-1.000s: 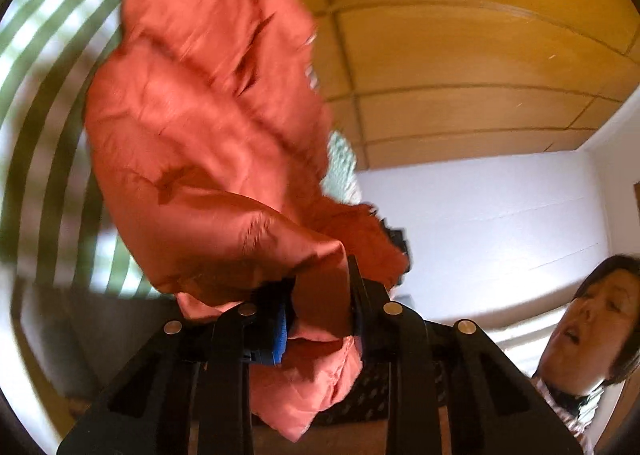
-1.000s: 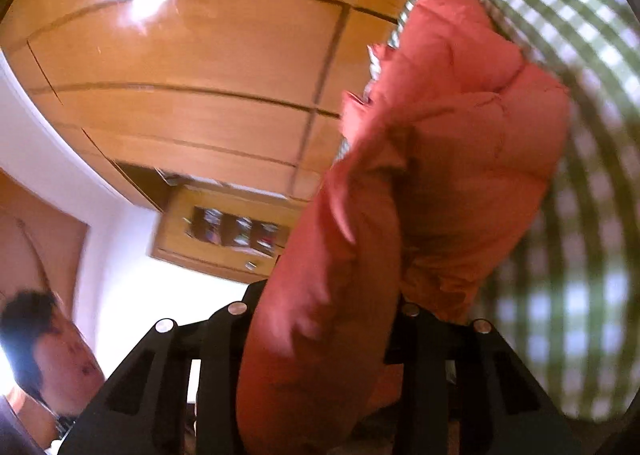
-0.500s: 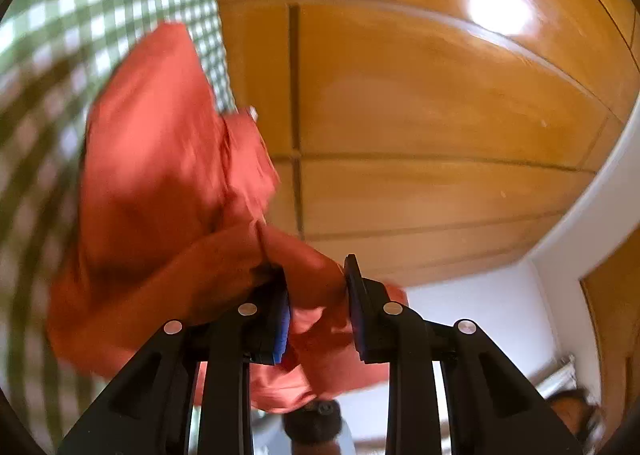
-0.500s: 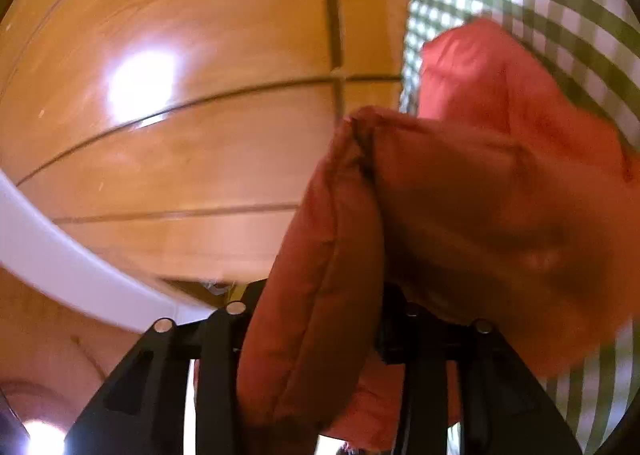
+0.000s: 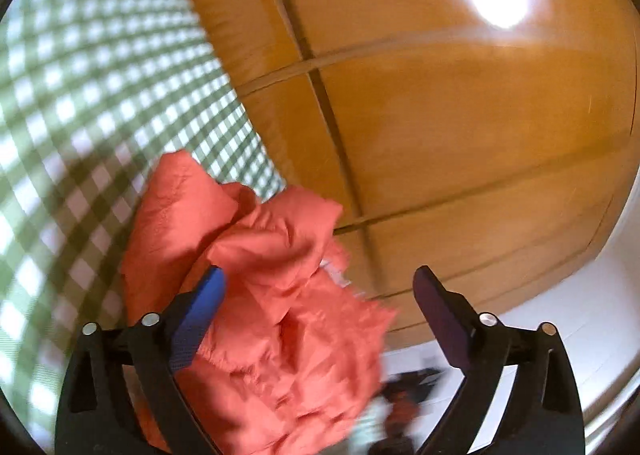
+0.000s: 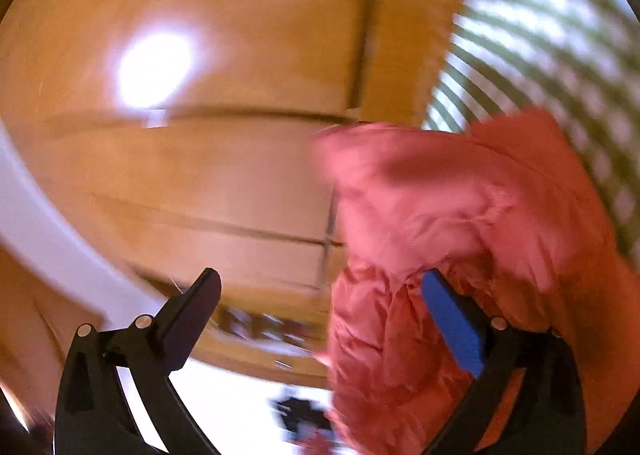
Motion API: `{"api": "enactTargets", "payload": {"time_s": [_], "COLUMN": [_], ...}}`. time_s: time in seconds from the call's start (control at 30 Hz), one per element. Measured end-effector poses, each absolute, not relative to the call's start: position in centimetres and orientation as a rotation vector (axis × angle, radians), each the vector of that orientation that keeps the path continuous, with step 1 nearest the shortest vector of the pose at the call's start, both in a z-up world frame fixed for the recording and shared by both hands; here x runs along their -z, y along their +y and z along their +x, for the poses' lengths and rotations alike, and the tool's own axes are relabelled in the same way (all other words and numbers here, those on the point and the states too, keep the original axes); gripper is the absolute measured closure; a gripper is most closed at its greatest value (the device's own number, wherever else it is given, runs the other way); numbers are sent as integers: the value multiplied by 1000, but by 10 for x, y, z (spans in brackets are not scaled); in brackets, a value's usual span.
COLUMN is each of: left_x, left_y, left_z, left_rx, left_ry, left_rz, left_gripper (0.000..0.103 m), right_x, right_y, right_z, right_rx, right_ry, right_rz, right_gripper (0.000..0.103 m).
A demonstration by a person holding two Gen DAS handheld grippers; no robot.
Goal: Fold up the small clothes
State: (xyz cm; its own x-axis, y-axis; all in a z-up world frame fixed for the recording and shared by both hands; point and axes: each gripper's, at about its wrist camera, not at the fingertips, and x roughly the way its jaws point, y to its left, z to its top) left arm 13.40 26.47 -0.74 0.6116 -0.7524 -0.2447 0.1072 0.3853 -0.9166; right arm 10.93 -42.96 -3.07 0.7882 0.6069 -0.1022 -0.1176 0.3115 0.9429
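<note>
Both tongs have let go of the orange garment since half a second ago, when each was closed on a fold of it; now their jaws are opening and stand wide.

From the left wrist, the left tongs (image 5: pixel 316 283) are spread far apart. The orange garment (image 5: pixel 276 295) lies crumpled between them, against the blue pad of the left finger and clear of the dark right finger. Behind it are a green checked cloth (image 5: pixel 92 87) and a wooden panelled surface (image 5: pixel 460 135) with a bright light spot.

From the right wrist, the right tongs (image 6: pixel 320 287) are also wide. The garment (image 6: pixel 460 215) bunches around the blue-padded finger on the right; the picture is blurred, so whether it touches the pad is perhaps not certain. The other finger stands free.
</note>
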Motion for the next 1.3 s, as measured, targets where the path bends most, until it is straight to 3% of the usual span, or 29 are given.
{"api": "enactTargets", "payload": {"time_s": [0.17, 0.3, 0.4, 0.57, 0.63, 0.7, 0.87, 1.2, 1.3], "left_x": [-5, 6, 20, 41, 47, 48, 48, 46, 39], "left_y": [219, 197, 181, 165, 163, 164, 160, 131, 126], "left_z": [119, 125, 144, 151, 148, 138, 116, 54, 33], "left_rx": [575, 491, 400, 376, 410, 454, 546, 722, 715], "left_ry": [783, 803, 820, 862, 879, 890, 890, 943, 947], "left_rz": [-621, -426, -315, -247, -254, -256, -274, -258, -205], "left_gripper": [4, 4, 4, 4, 4, 4, 4, 4, 4], "right_x": [14, 44, 88, 99, 98, 99, 101, 118, 117], "right_y": [-413, -409, -413, -406, -402, -402, -410, -448, -458], "right_z": [105, 129, 156, 147, 138, 129, 77, -77, -105], "right_rx": [-161, -21, -90, -116, -144, -183, -269, -230, -163], "right_ry": [616, 770, 905, 875, 887, 891, 890, 859, 840], "right_rz": [693, 485, 601, 570, 554, 575, 654, 738, 719], "right_gripper": [3, 3, 2, 2, 8, 26, 39, 39, 28]}}
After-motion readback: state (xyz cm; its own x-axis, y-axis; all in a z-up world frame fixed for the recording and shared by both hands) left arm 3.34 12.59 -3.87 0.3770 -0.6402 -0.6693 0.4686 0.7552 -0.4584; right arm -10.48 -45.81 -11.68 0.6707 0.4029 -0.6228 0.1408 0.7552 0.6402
